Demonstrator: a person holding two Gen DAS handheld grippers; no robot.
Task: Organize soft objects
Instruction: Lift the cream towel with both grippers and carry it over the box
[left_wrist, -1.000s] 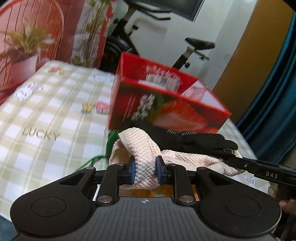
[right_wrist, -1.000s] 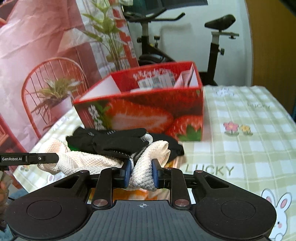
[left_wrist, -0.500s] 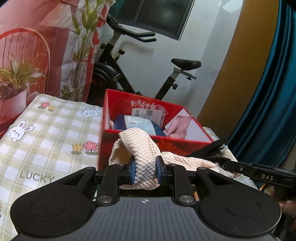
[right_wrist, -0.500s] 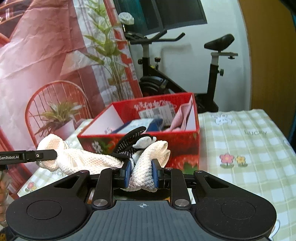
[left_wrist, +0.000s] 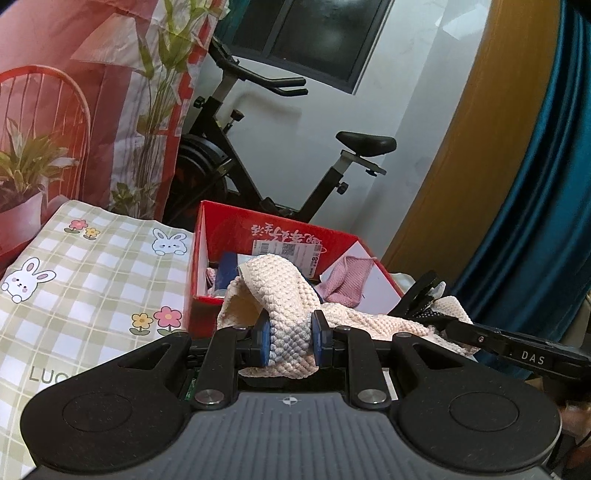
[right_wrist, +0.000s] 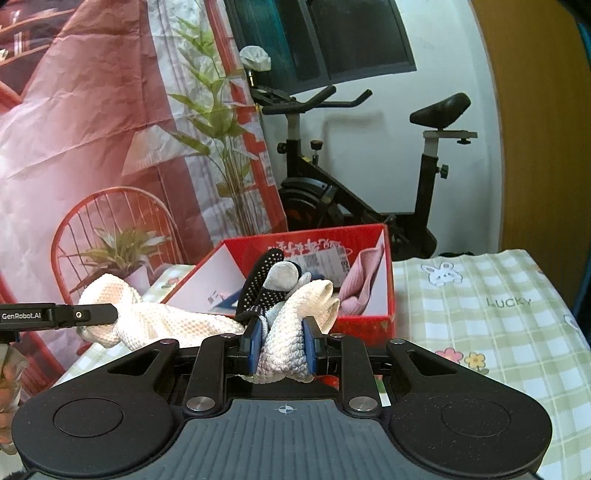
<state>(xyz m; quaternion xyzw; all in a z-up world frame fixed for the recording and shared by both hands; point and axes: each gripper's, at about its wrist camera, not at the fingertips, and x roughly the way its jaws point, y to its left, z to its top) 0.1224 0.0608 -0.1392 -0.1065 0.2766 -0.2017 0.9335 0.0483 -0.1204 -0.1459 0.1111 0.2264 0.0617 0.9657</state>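
A cream knitted cloth (left_wrist: 280, 291) hangs stretched between both grippers, lifted in front of the open red strawberry box (left_wrist: 221, 229). My left gripper (left_wrist: 289, 341) is shut on one end of it. My right gripper (right_wrist: 282, 345) is shut on the other end (right_wrist: 295, 325), and a black dotted glove (right_wrist: 264, 284) is bunched with the cloth there. The right gripper's finger shows at the right of the left wrist view (left_wrist: 517, 350). The box (right_wrist: 388, 280) holds a pink cloth (right_wrist: 364, 273), a blue item (left_wrist: 227, 271) and a label.
A checked tablecloth with bunnies and flowers (left_wrist: 92, 277) covers the table around the box, with bare cloth to the right (right_wrist: 498, 314). An exercise bike (right_wrist: 351, 184) stands behind the table. A printed backdrop with plants (right_wrist: 110, 147) hangs at the left; a blue curtain (left_wrist: 535, 221) at the right.
Both grippers have risen with the cream cloth and glove off the table. The box now sits lower in view and its inside shows.
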